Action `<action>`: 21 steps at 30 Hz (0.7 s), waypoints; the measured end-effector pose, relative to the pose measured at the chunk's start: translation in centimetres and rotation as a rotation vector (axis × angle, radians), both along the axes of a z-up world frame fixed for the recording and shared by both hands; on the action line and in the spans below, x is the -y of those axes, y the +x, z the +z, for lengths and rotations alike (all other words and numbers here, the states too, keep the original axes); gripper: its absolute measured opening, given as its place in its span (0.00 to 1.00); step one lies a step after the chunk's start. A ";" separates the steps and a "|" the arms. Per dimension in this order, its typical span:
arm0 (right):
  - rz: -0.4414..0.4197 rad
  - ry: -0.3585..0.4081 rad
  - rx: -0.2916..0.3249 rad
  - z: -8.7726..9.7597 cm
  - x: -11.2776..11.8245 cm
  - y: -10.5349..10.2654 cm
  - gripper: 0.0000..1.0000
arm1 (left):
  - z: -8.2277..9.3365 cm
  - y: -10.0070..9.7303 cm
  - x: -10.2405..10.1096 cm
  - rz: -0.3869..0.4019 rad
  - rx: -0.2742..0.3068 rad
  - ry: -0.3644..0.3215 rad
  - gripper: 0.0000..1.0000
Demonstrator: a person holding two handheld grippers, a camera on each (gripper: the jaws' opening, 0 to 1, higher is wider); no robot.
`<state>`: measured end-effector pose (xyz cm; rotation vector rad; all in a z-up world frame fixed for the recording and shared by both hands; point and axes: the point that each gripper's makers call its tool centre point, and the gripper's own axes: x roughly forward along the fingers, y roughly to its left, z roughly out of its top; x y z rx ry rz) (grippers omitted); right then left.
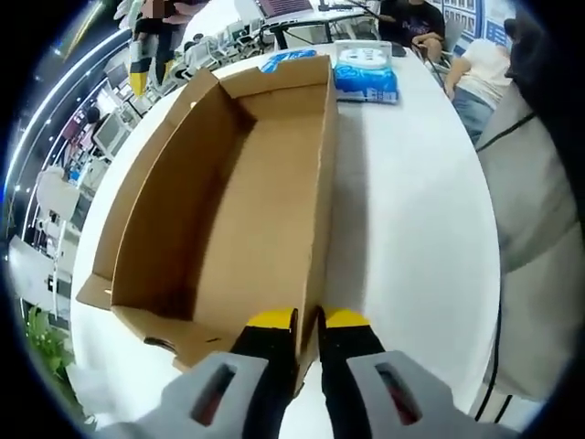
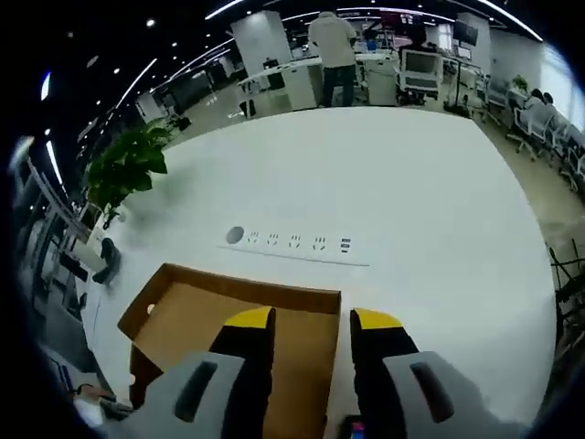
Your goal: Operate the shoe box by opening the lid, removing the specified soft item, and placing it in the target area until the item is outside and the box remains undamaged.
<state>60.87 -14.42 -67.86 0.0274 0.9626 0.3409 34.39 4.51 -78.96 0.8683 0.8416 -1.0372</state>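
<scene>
Two hand-held grippers | left [image 1: 308, 318] pinching shoe box [image 1: 265, 210] wall | right [image 2: 313, 320] released | no legible writing

left gripper [image 1: 308, 322] jaws pinch shoe box [image 1: 228, 201] near wall | box open, interior bare | blue pack [image 1: 366, 73] beyond far end, on white table [image 1: 411, 219]

Left gripper [image 1: 308, 322] – two black jaws capped with yellow tips, rising from pale grey housings with dark slots. Right gripper [image 2: 313, 322] looks the same – black jaws, yellow tips, grey slotted housings behind them.
</scene>
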 end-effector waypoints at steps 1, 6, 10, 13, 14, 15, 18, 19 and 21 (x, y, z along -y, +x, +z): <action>0.004 -0.002 -0.010 -0.4 -0.1 -0.1 0.33 | 0.0 0.0 0.0 -0.002 0.001 0.001 0.08; -0.011 -0.006 -0.027 -1.4 -0.1 0.0 0.34 | 0.0 0.0 0.0 -0.008 0.004 0.001 0.08; -0.014 -0.019 -0.022 -2.2 -0.2 0.2 0.33 | 0.0 0.0 0.0 -0.012 0.004 0.003 0.07; -0.027 -0.038 -0.026 -3.0 0.0 0.5 0.33 | 0.0 -0.1 0.1 -0.016 0.002 0.002 0.07; -0.037 -0.027 -0.029 -3.1 -0.1 0.6 0.32 | 0.0 -0.1 0.1 -0.017 0.002 0.003 0.07; -0.053 -0.022 -0.029 -3.1 0.0 0.7 0.32 | 0.0 -0.1 0.1 -0.019 0.003 0.004 0.07; -0.103 -0.040 -0.026 -3.5 0.7 0.9 0.30 | 0.0 -0.1 0.1 -0.021 0.002 0.005 0.07; -0.113 -0.036 -0.039 -3.8 0.8 0.8 0.30 | 0.0 -0.1 0.1 -0.019 0.000 0.005 0.07; -0.129 -0.023 -0.065 -4.5 0.8 0.7 0.30 | 0.0 -0.1 0.1 -0.019 -0.002 0.005 0.07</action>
